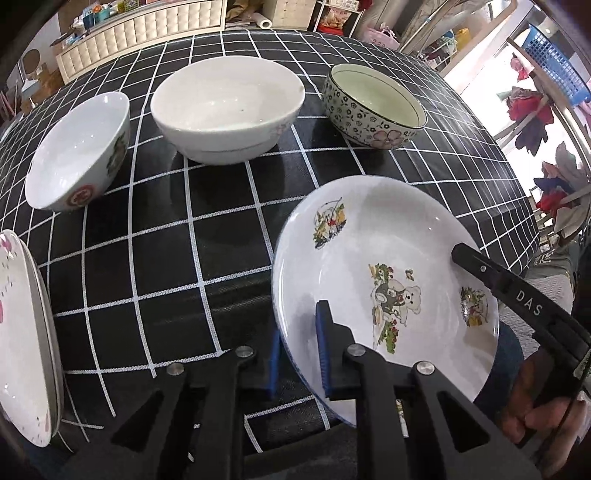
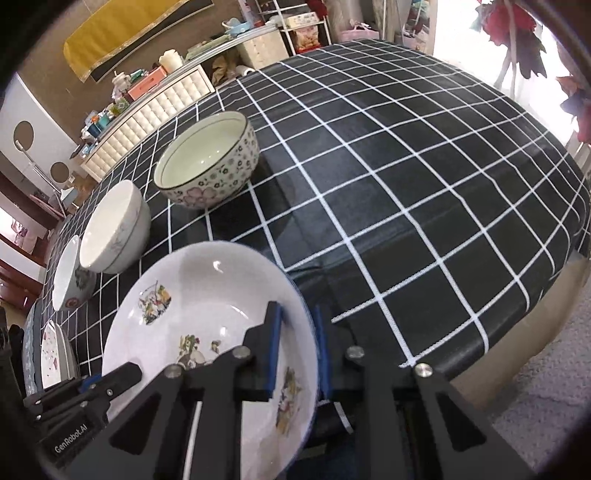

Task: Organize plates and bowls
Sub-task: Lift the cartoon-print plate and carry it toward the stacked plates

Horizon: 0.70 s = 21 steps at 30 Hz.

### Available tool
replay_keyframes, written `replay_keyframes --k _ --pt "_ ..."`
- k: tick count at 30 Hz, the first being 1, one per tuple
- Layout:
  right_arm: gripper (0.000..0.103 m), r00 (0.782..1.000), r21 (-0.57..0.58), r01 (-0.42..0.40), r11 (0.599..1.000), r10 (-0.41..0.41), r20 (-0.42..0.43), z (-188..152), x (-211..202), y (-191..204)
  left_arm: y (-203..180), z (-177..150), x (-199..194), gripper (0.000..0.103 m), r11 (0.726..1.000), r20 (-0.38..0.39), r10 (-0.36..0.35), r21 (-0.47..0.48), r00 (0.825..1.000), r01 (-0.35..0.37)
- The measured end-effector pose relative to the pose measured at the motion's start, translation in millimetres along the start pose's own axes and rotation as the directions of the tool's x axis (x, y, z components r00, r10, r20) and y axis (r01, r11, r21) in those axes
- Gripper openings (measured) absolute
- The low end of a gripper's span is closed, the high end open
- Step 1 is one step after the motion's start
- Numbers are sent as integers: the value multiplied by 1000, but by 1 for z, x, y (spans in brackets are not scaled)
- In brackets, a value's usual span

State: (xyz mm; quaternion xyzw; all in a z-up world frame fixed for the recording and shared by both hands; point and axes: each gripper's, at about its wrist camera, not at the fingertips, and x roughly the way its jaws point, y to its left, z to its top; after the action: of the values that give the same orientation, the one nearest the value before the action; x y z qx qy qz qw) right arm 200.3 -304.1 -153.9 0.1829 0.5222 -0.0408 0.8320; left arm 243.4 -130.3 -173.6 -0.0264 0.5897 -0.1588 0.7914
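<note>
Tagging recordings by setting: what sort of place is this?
Most likely a lived-in home, around a dining table. A black checked tablecloth carries household bowls such as the floral bowl, and a cluttered white cabinet stands behind.

This is a lived-in home, a dining or living room. A round table under a black tablecloth with a white grid (image 1: 207, 258) carries household china bowls and plates. Behind it runs a cream tufted sideboard (image 2: 147, 118) crowded with boxes, jars and small clutter. A white wire rack with packages (image 2: 303, 29) stands further along the wall, a blue plastic basket (image 1: 554, 66) sits by the bright window, and clothes hang nearby.
</note>
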Motion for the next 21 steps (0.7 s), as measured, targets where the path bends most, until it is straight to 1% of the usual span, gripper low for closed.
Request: replay_keyframes --k 4,6,9,14,16,21 --pt "22 1000 -9 -7 1000 7 -14 -1 4 2 9 1 5 15 999 -5 -11 -32 1000 11" --pt "22 1000 -5 -11 1000 11 -10 -2 4 3 10 -1 6 15 999 -4 -11 -31 1000 11" --pt "22 1000 -21 -6 1000 7 16 -2 -1 5 8 -1 0 15 1000 16 -14 -4 1000 14" --pt "20 998 -20 -50 999 51 47 3 -14 15 15 0 -14 15 1000 32 -24 -15 999 24" --pt "20 995 -17 -80 997 81 54 4 -18 21 21 -1 -23 15 999 46 -25 -28 999 27" --pt "20 993 -24 -114 993 115 38 -2 -19 41 38 -6 -46 13 999 86 -10 -50 996 15"
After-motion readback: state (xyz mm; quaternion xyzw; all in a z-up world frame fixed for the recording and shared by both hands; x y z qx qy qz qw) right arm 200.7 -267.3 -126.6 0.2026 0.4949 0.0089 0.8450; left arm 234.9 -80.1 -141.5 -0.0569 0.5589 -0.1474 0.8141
